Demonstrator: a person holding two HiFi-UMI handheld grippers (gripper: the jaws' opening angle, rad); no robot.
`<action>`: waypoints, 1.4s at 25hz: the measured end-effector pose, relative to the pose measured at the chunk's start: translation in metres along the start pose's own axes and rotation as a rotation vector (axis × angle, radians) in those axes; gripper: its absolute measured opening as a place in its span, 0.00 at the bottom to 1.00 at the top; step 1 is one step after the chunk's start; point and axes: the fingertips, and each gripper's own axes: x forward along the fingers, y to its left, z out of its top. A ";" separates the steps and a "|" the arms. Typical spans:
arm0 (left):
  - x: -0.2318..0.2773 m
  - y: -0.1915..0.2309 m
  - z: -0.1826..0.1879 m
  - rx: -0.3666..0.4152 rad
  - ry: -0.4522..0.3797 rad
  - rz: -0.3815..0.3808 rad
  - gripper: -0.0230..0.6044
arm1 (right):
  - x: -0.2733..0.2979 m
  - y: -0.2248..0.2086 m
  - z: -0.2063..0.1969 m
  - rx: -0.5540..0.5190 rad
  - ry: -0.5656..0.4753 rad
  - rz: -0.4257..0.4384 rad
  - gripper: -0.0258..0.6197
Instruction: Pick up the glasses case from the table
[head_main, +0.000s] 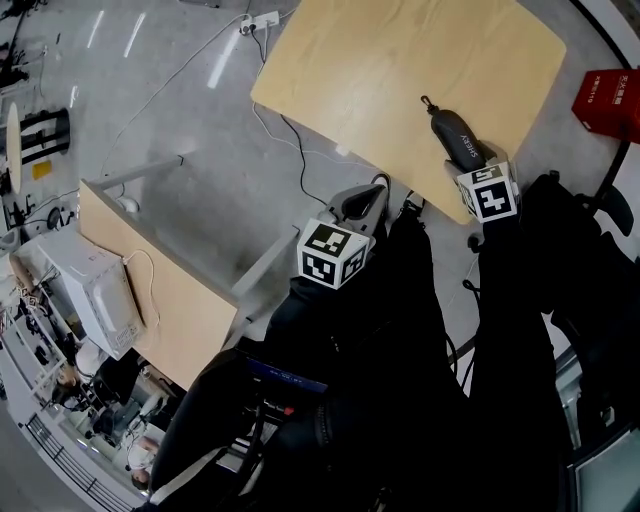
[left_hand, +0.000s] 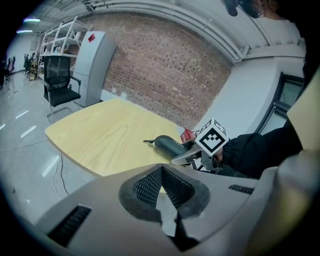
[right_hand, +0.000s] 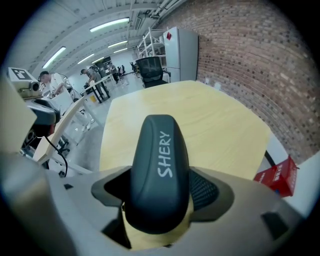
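Observation:
A dark glasses case (head_main: 452, 134) with white lettering lies at the near edge of the light wooden table (head_main: 400, 70). My right gripper (head_main: 470, 160) is shut on its near end. In the right gripper view the glasses case (right_hand: 159, 170) fills the space between the two jaws of the right gripper (right_hand: 160, 200), with the table (right_hand: 210, 125) showing under it. My left gripper (head_main: 365, 200) hangs off the table's near left side, shut with nothing in it. In the left gripper view the jaws of the left gripper (left_hand: 163, 175) meet, and the glasses case (left_hand: 169, 144) lies beyond them.
A red box (head_main: 610, 98) sits on the floor right of the table. A second wooden table (head_main: 150, 300) with a white appliance (head_main: 100, 295) stands at the left. Cables (head_main: 290, 140) and a power strip (head_main: 258, 22) lie on the floor. An office chair (right_hand: 152, 70) stands beyond the table.

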 end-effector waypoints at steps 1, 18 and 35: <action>-0.001 -0.001 0.002 0.005 -0.004 -0.002 0.04 | -0.005 0.002 0.002 0.011 -0.014 -0.001 0.60; -0.055 -0.034 0.118 0.141 -0.211 -0.002 0.04 | -0.195 0.038 0.082 0.194 -0.606 -0.045 0.60; -0.141 -0.130 0.254 0.384 -0.506 -0.091 0.04 | -0.396 0.054 0.156 0.129 -0.995 -0.198 0.60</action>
